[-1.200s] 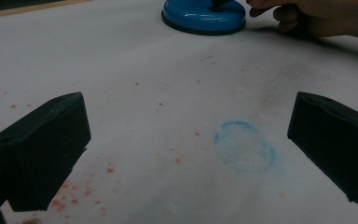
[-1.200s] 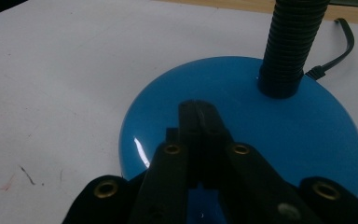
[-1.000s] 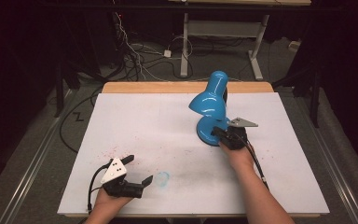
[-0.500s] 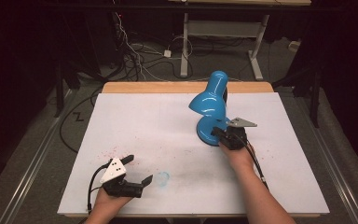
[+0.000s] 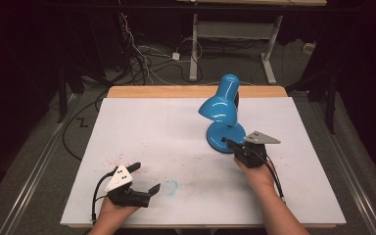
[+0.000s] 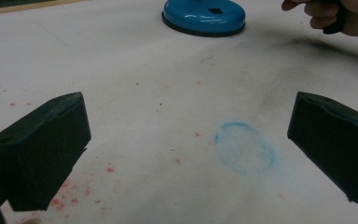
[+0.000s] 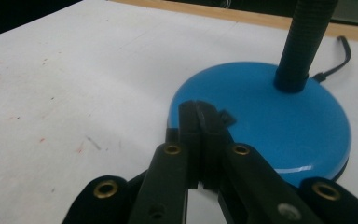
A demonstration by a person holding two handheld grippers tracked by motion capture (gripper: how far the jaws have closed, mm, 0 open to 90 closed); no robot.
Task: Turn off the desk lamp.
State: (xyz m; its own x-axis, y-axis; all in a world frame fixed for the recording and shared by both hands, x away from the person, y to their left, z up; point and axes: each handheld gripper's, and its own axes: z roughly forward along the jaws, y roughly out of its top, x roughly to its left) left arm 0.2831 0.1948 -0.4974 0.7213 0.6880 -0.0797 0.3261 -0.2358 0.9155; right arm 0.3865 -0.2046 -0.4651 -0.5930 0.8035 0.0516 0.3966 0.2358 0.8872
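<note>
With my right hand-held gripper (image 7: pixel 199 109) closed tight, jaws pressed together with nothing between them, its tips sit on the near edge of the lamp base (image 7: pixel 279 116), right at the small black switch (image 7: pixel 226 116). Can't tell from the frames whether the tips are actually pressing the switch or just touching beside it.

Left hand-held gripper (image 6: pixel 186 144) is wide open and holds nothing, resting low over the near-left part of the counter (image 5: pixel 166 132), well apart from the lamp. Between its jaws I see a faint blue ring stain (image 6: pixel 244 147) on the white surface, plus red specks (image 6: pixel 74 198) nearer the left jaw.

Blue desk lamp (image 5: pixel 223 115) stands upright at centre-right of the counter, shade tilted down toward the left, black flexible neck (image 7: pixel 307 37) rising from the base, cord (image 7: pixel 335 58) trailing off the far side.

Progress, my read: approach is done, tip is at the switch. No glow visible under the shade in the high view, so I judge the lamp is off and the toggle itself is what's left.

Containers: none on the counter, nothing to report there.
</note>
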